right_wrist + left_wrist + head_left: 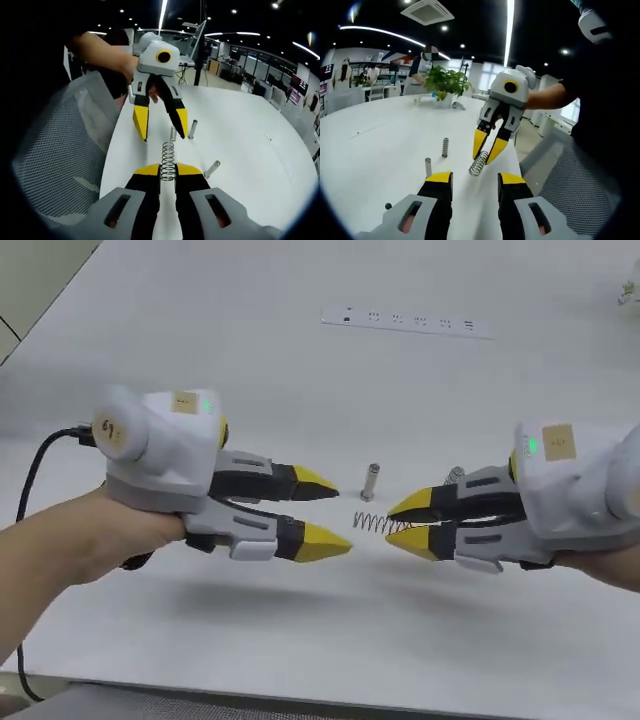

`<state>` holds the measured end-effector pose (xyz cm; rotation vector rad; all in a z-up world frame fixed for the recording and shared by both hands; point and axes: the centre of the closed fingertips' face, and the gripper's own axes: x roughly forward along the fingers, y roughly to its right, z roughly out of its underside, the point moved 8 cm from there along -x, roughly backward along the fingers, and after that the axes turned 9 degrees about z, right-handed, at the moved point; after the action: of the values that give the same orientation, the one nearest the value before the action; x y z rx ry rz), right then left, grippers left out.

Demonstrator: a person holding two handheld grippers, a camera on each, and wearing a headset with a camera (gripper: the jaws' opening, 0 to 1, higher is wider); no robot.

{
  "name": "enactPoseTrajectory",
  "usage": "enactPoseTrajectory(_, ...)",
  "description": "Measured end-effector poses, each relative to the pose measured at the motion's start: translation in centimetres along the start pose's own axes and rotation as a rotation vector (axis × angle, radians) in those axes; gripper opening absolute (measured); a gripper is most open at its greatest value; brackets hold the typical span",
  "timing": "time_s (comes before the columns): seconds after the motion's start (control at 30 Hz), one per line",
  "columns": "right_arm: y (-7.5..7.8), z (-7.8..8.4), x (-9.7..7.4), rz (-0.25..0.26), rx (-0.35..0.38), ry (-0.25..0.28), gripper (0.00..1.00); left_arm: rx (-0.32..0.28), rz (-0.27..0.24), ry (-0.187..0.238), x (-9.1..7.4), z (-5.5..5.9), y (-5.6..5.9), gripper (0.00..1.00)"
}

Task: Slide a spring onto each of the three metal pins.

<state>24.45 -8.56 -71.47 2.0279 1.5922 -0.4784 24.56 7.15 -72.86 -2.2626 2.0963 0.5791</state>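
Note:
In the head view my right gripper [393,525] is shut on one end of a small wire spring [372,522], which sticks out level toward my left gripper [338,513]. The left gripper is open and holds nothing, a short gap from the spring's free end. Behind the spring stands a bare metal pin [371,482]; a second pin [455,476] peeks over the right gripper. The left gripper view has my left gripper [476,178], the held spring [478,163], a bare pin [428,166] and a pin wrapped in a spring [445,146]. The right gripper [168,172] pinches the spring [168,157].
A white power strip [405,322] lies at the far side of the white table [300,640]. A black cable [35,475] trails off the left gripper. A mesh chair [65,150] stands by the table's near edge. A potted plant [445,80] sits at the table's end.

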Motion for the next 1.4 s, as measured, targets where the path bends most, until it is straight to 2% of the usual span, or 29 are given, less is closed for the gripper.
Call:
enactPoseTrajectory(0.2, 0.0, -0.4, -0.4, -0.019, -0.032, 0.006, 0.08, 0.010, 0.041, 0.014, 1.4, -0.3, 0.1, 0.23)
enactPoseTrajectory(0.43, -0.1, -0.8, -0.4, -0.040, -0.047, 0.010, 0.08, 0.018, 0.043, 0.027, 1.7, -0.5, 0.2, 0.19)
enactPoseTrajectory(0.57, -0.1, -0.8, -0.4, -0.045, -0.041, 0.014, 0.08, 0.036, 0.037, 0.032, 2.0, -0.4, 0.4, 0.08)
enactPoseTrajectory(0.63, 0.0, -0.8, -0.4, -0.043, -0.040, 0.013, 0.08, 0.033, 0.036, 0.046, 2.1, -0.5, 0.6, 0.06)
enactPoseTrajectory(0.9, -0.1, -0.6, -0.6, -0.054, -0.012, 0.028, 0.08, 0.035, 0.037, 0.058, 2.0, -0.5, 0.8, 0.04)
enactPoseTrajectory(1.0, -0.3, -0.4, -0.6, -0.049, -0.017, 0.018, 0.08, 0.034, 0.058, 0.052, 2.0, -0.5, 1.1, 0.02)
enactPoseTrajectory(1.4, -0.6, -0.6, -0.7, -0.054, 0.015, 0.028, 0.08, 0.046, 0.069, 0.042, 2.1, -0.7, 1.3, 0.02)
